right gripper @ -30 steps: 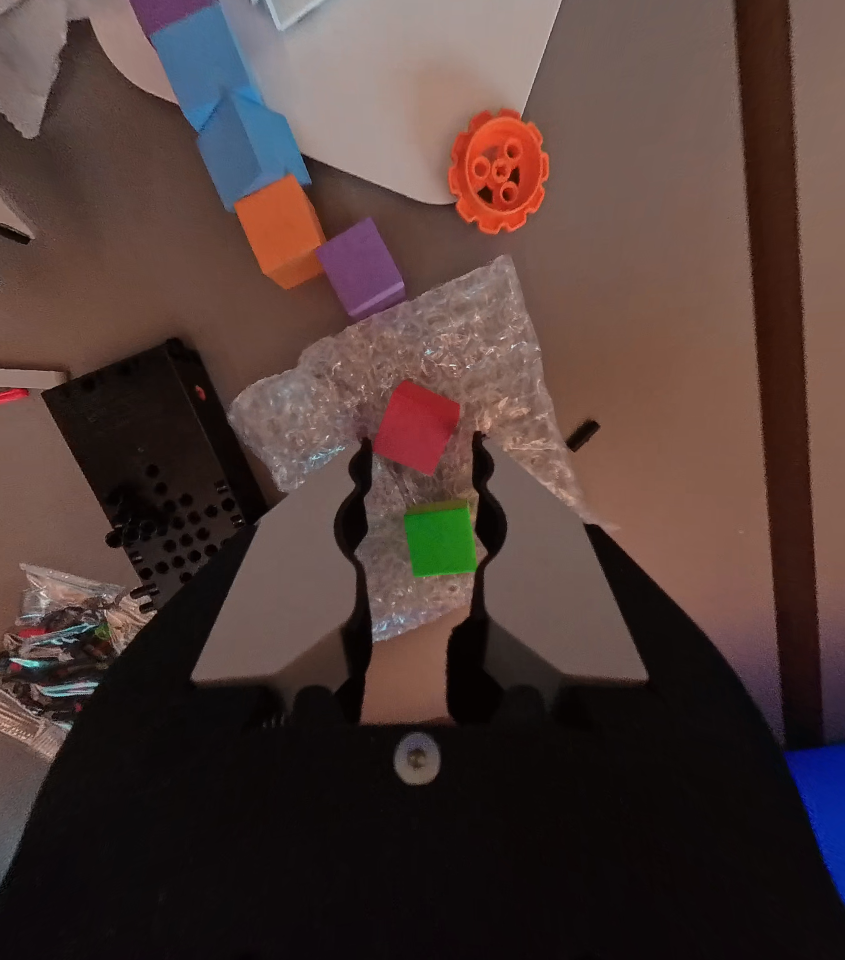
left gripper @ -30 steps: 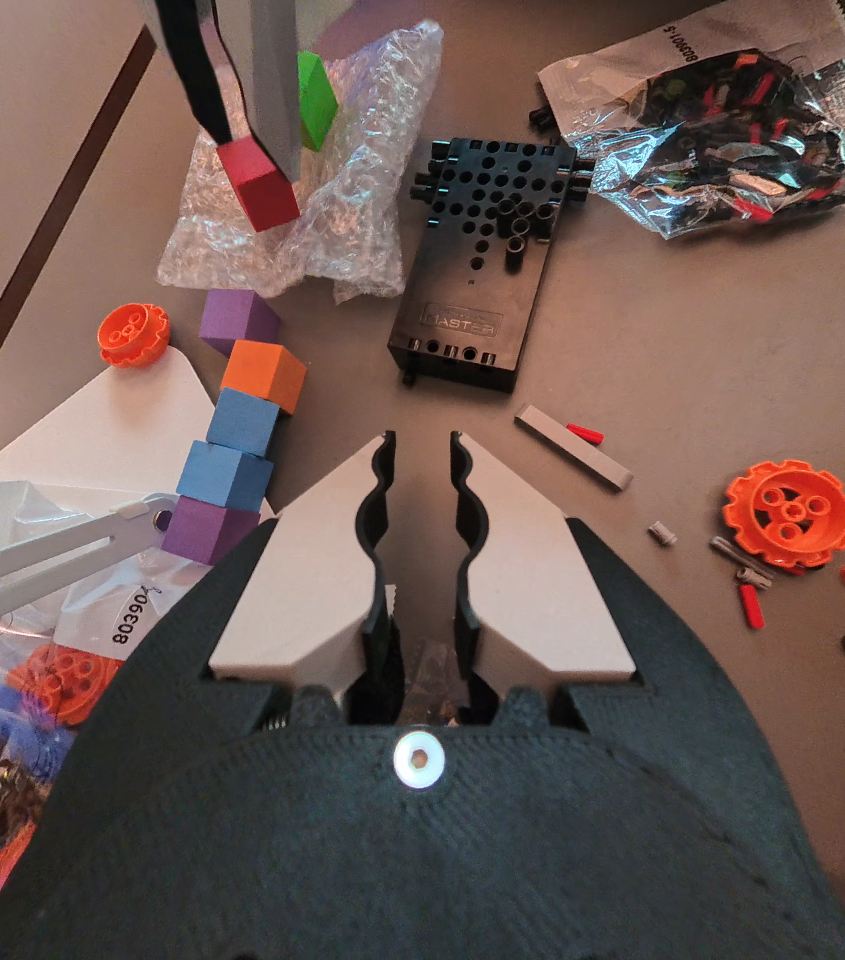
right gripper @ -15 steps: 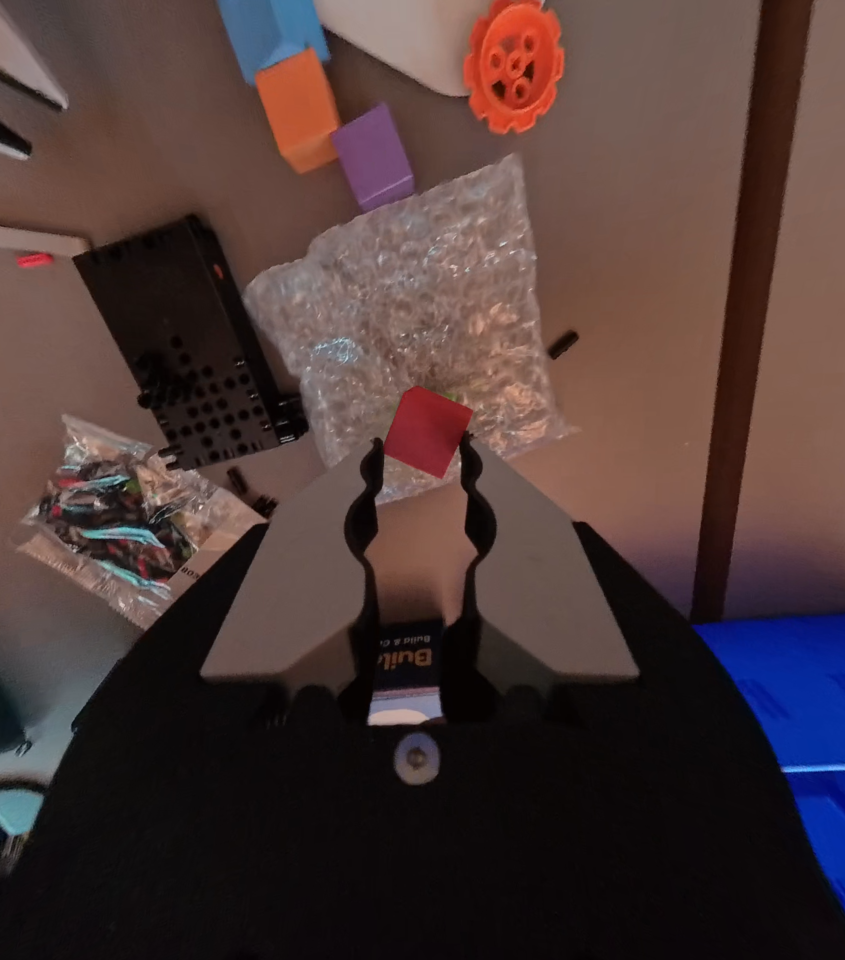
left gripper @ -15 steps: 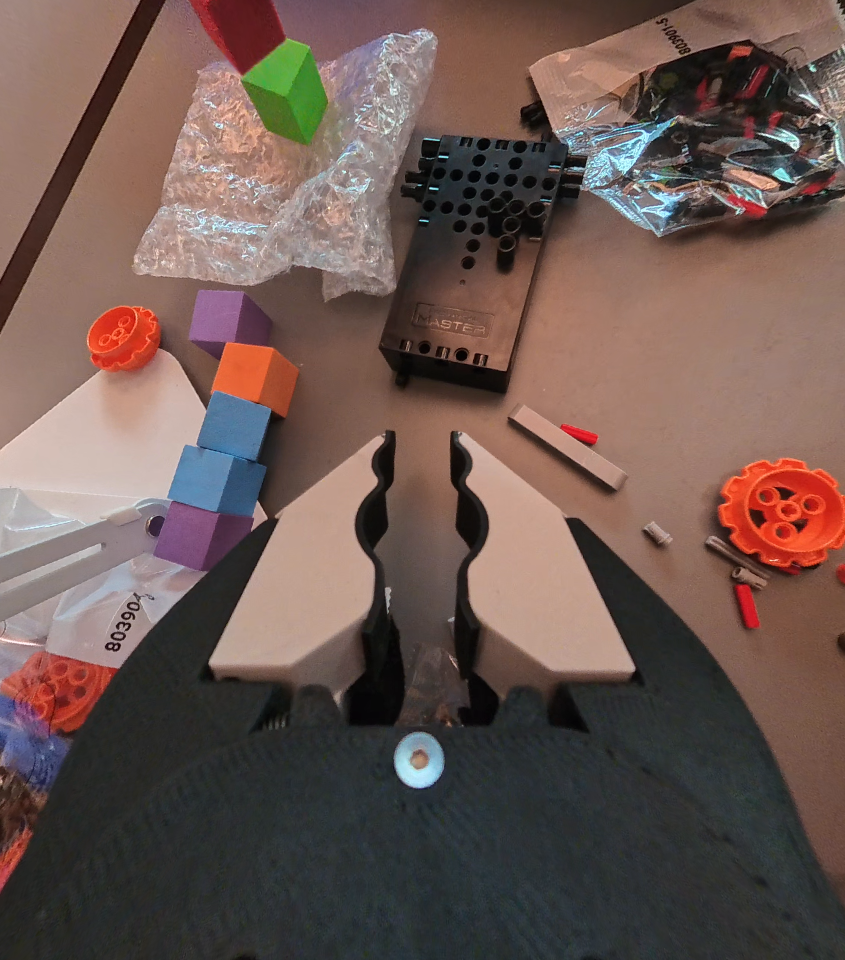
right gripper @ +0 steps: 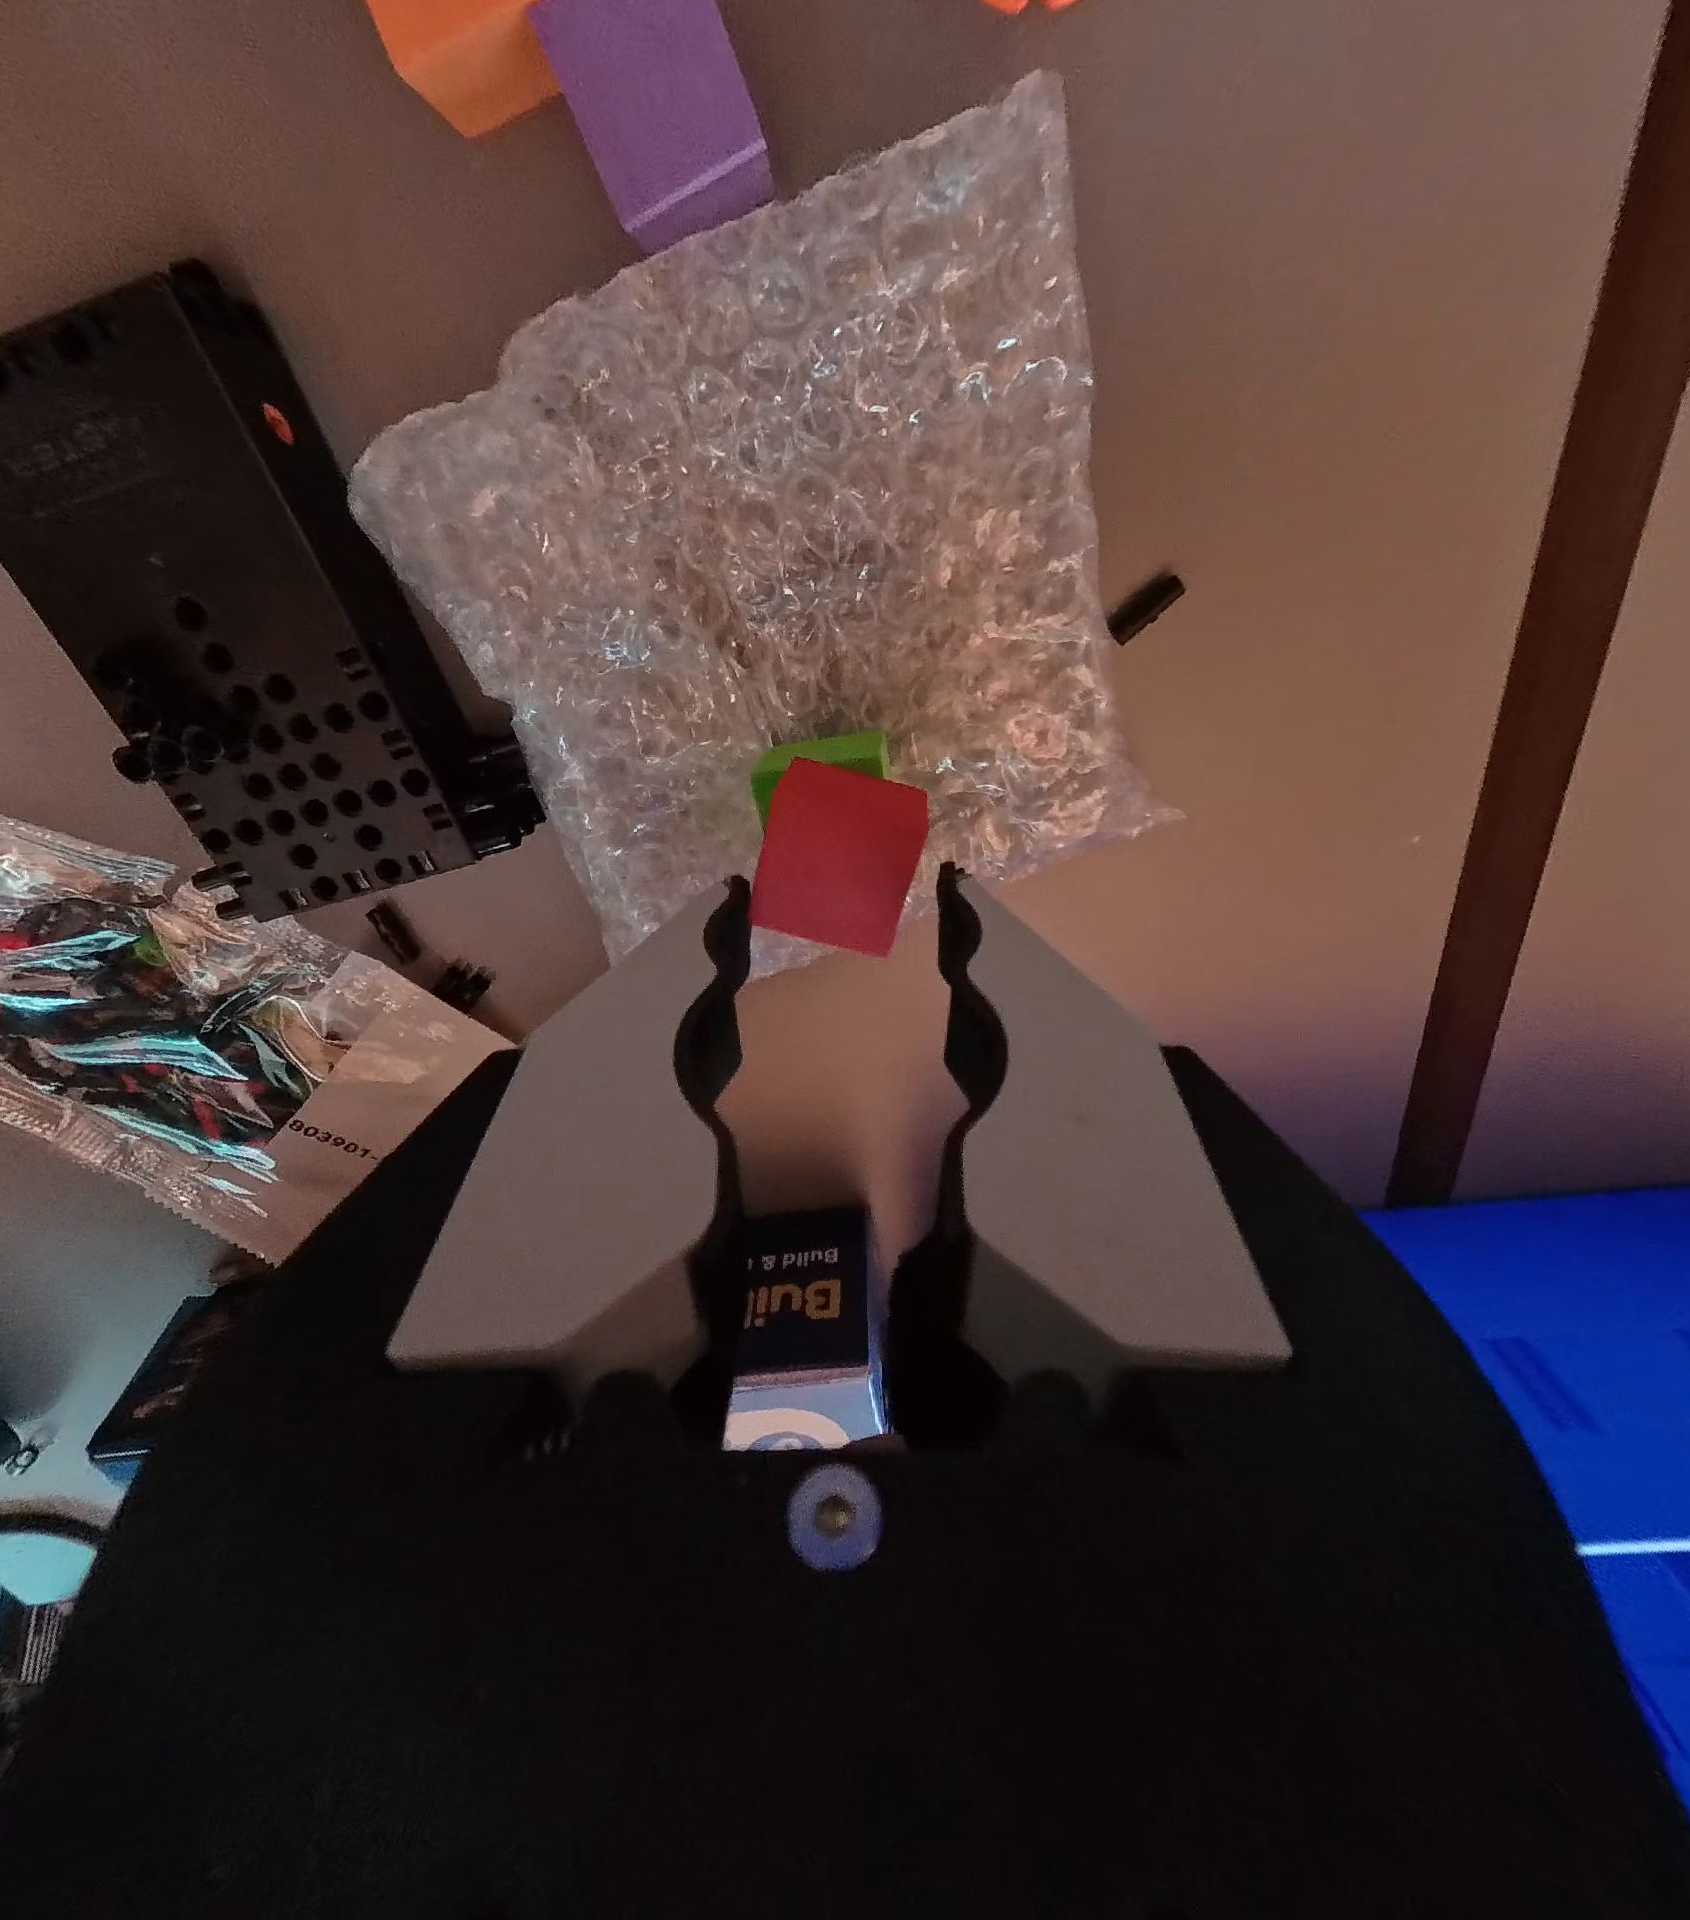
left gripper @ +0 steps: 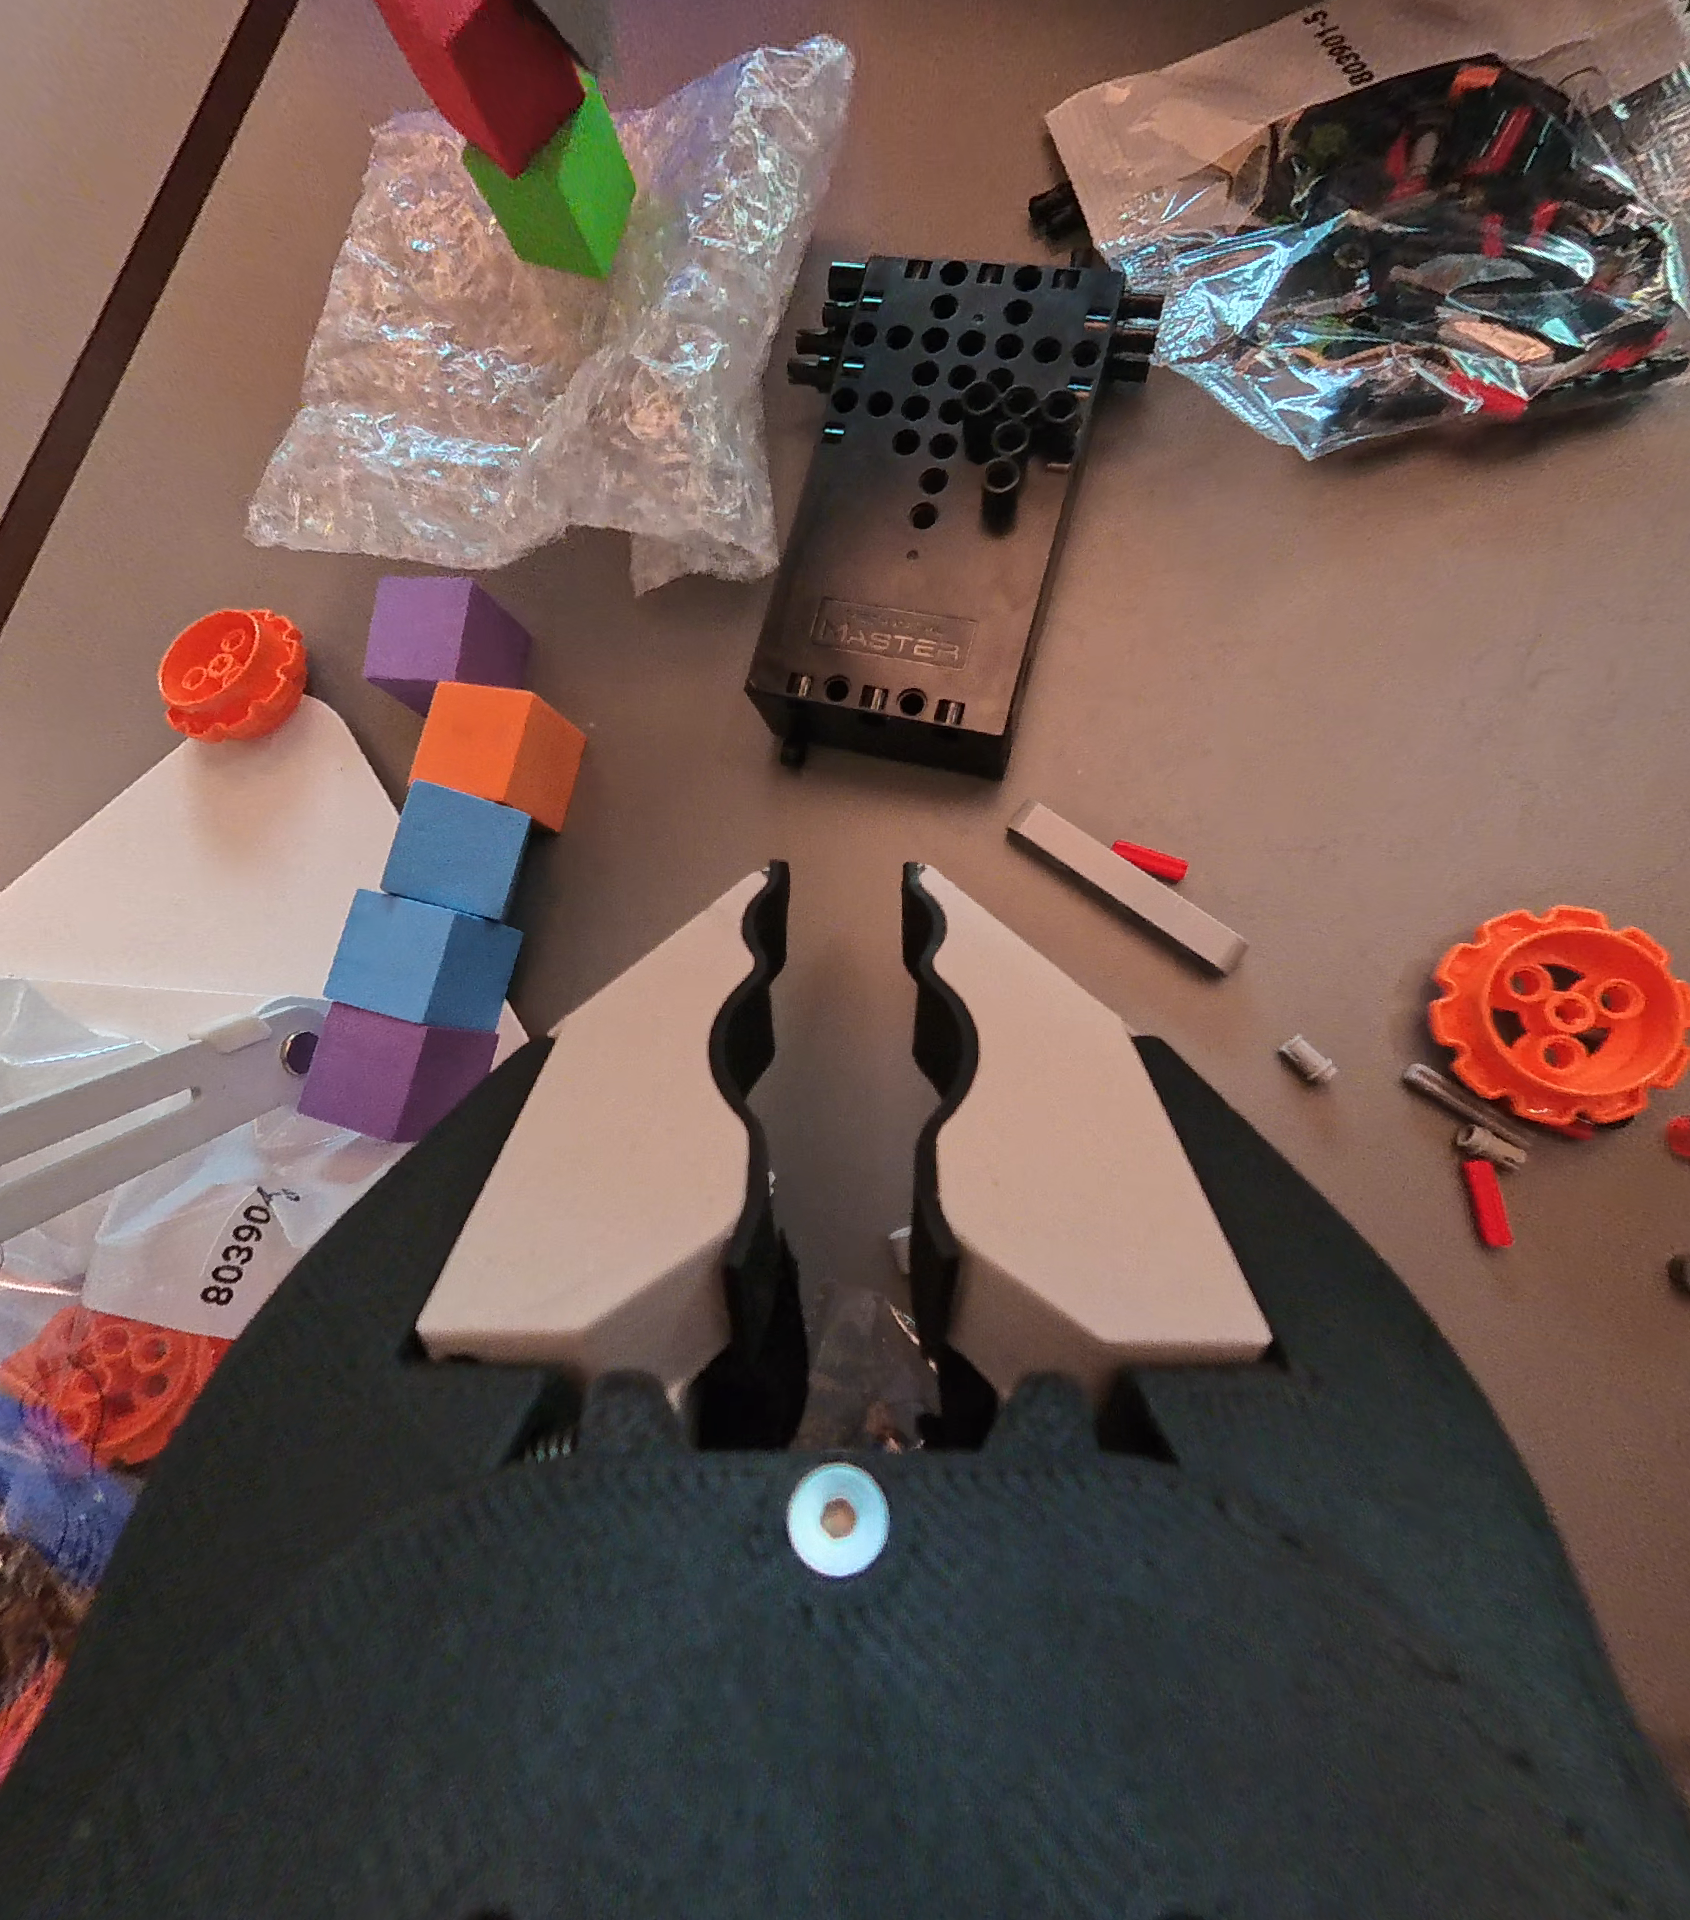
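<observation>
right gripper [right gripper: 836,902]: pinches red cube [right gripper: 839,869] at its tips, directly over green cube [right gripper: 825,755] on bubble wrap [right gripper: 768,499] | left gripper [left gripper: 843,883]: spread, empty, above counter [left gripper: 1340,727], near black perforated block [left gripper: 934,499]

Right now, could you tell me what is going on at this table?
A person works two handheld grippers. The right gripper grips a red cube at its fingertips, just above a green cube resting on bubble wrap. The left gripper hangs open and empty over the table, beside a row of coloured cubes.
</observation>
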### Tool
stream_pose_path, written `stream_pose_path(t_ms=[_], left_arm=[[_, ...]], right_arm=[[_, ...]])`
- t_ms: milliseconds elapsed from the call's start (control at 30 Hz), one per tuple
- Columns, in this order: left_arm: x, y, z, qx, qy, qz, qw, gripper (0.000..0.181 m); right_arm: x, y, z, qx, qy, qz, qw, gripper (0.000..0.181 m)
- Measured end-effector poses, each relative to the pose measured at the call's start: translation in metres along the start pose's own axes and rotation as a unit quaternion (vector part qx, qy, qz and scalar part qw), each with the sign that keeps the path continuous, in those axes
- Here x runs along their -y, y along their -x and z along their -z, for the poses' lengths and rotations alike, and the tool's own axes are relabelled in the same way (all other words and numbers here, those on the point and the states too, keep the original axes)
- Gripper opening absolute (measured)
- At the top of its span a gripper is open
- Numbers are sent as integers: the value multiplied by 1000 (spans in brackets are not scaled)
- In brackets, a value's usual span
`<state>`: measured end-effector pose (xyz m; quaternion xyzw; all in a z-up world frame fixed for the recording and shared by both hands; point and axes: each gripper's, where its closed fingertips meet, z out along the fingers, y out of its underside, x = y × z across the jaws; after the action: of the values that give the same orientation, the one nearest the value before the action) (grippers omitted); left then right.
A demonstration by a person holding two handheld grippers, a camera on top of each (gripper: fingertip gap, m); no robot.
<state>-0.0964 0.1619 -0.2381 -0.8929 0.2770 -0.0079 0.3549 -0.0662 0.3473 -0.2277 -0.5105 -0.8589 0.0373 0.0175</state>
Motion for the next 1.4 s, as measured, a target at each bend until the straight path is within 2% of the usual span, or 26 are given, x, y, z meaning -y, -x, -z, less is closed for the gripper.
stream_pose_path(t_ms=[167,267,333,433,533,667,733,800,900,1033,1133,1233,1400], left_arm=[[-1,1,1,0,1,2,1000,21],[-2,3,2,4,0,6,1000,20],[-2,5,3,6,0,8,1000,20],[-4,5,2,5,1,9,1000,20],[-5,6,3,6,1,10,1000,20],[-4,7,5,7,-3,12,1000,20],[-4,6,4,6,-3,11,1000,20],[-4,5,3,4,-1,9,1000,20],[-4,5,3,3,0,7,1000,20],[-4,5,4,5,-1,8,1000,20],[-3,4,4,5,-1,6,1000,20],[-3,3,3,3,1,4,1000,20],[-2,1,1,2,2,2,1000,20]], right_arm=[[3,-3,24,-34,-20,-1,999,43],[30,12,43,-42,-76,24,996,42],[55,26,44,-44,-107,57,992,42],[86,40,27,-53,-116,99,987,43],[106,36,4,-71,-104,116,985,43],[115,22,-22,-88,-65,128,986,39],[116,22,-34,-68,-53,124,988,36],[114,21,-44,-60,-34,126,990,27],[115,19,-45,-51,-34,118,991,26],[111,17,-15,-55,-66,96,992,27],[89,11,20,-59,-74,70,993,27],[55,3,45,-63,-46,42,996,27],[19,1,53,-54,-9,21,998,27]])
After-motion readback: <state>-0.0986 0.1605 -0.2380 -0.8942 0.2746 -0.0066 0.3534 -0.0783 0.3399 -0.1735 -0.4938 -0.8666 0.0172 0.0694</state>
